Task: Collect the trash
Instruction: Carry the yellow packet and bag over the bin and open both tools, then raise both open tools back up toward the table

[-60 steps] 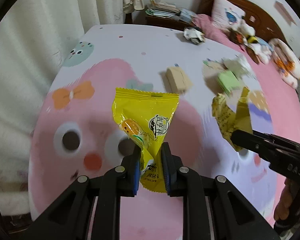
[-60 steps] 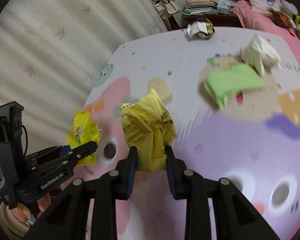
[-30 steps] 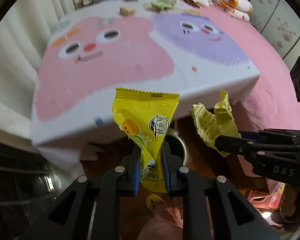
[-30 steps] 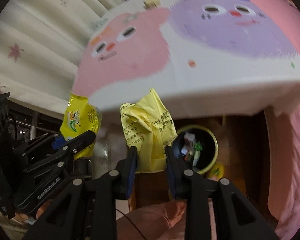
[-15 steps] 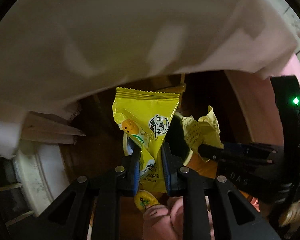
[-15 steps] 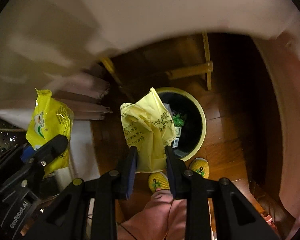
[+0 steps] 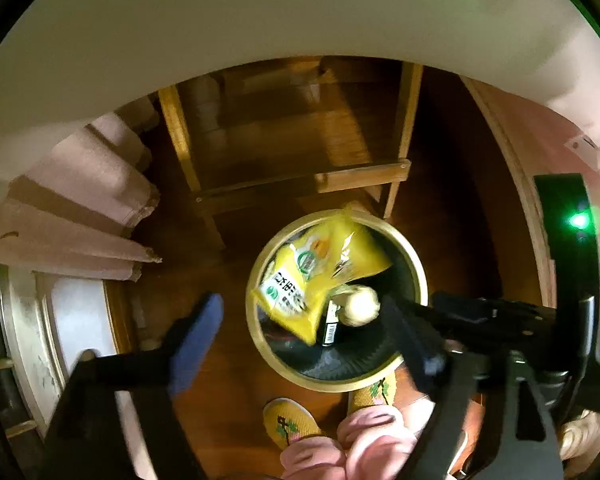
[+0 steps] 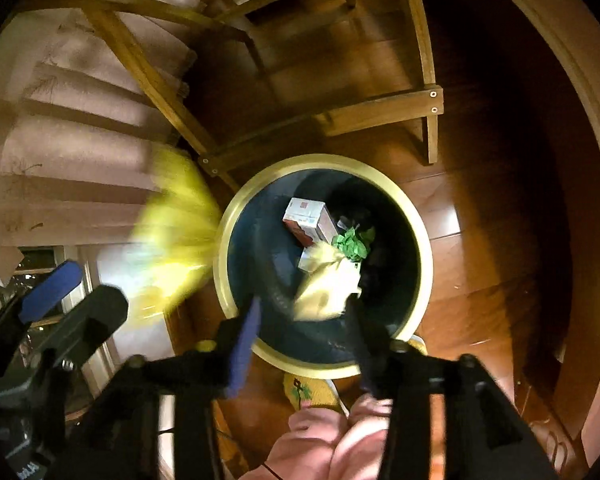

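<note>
1. My left gripper (image 7: pixel 312 340) is spread wide with nothing between its blue pads (image 7: pixel 196 344). Looking along the fingers, my pink trouser legs (image 7: pixel 364 448) and yellow slippers (image 7: pixel 290 420) sit at 6 o'clock.
2. My right gripper (image 8: pixel 304 332) is also released, its fingers parted over the near rim of the bin. My left gripper shows in that view too, at 8 o'clock.
3. Past the left fingertips, the yellow snack packet (image 7: pixel 316 272) is loose and blurred in the mouth of the round trash bin (image 7: pixel 260 340), toward the bin's 11 o'clock side. In the right view it is only a yellow smear (image 8: pixel 176 232) at 9 o'clock of the bin.
4. The crumpled yellow paper (image 8: pixel 328 280) is free of my right fingers and inside the bin (image 8: pixel 420 240), near its centre. I cannot tell whether it touches the trash below.
5. Deeper in the bin lie a red-and-white carton (image 8: pixel 306 220) at 12 o'clock and a green scrap (image 8: pixel 354 242) just beside it at 2 o'clock.
6. Beyond the bin, wooden table legs with a crossbar (image 8: pixel 380 110) stand on the dark wood floor (image 8: pixel 480 200). The white tablecloth (image 7: pixel 260 20) hangs across the top of the left view.
</note>
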The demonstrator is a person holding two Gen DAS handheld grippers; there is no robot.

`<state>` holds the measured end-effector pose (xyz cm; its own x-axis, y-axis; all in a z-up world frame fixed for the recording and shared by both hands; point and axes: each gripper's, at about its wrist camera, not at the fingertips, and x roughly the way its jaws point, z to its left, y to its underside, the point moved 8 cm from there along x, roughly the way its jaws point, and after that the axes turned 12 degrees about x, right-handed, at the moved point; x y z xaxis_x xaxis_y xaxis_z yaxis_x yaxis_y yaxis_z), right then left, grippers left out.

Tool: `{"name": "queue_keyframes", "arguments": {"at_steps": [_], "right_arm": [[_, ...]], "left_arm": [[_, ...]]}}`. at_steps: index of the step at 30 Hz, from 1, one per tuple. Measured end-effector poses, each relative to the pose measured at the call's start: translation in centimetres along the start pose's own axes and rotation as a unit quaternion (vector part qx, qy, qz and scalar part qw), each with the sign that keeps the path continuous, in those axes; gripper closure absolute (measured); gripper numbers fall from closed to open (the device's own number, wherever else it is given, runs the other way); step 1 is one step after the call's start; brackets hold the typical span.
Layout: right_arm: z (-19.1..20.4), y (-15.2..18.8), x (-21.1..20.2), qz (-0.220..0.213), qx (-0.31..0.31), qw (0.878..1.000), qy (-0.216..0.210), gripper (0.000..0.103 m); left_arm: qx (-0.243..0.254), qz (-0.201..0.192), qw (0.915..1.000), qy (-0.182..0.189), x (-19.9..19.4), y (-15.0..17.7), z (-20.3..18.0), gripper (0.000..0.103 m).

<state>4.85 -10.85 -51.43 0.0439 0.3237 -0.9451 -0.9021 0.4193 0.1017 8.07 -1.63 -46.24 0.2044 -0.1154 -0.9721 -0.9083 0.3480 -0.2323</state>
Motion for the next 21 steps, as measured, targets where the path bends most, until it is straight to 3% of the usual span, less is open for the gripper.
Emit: {"name": "queue_keyframes", "arguments": {"at_steps": [2,11,21], "right_arm": [[0.1,-0.2,-0.2,-0.002,0.001,1.0,-0.003,0.05],[1.4,-0.5,-2.9,-0.01,-0.002,1.0,-0.015,0.049],[3.9,2.4,-9.9,-0.016,-0.005,0.999,-0.036,0.049]], "left_arm": [[-0.001,-0.007,0.9999,-0.008,-0.4,-0.1,0.5,0.006],[-0.001,-0.026,0.9995,-0.017,-3.7,0.2,1.9,0.004],[0.02,-0.066,0.9974,-0.02,-13.3,0.5,1.5,0.004]]}}
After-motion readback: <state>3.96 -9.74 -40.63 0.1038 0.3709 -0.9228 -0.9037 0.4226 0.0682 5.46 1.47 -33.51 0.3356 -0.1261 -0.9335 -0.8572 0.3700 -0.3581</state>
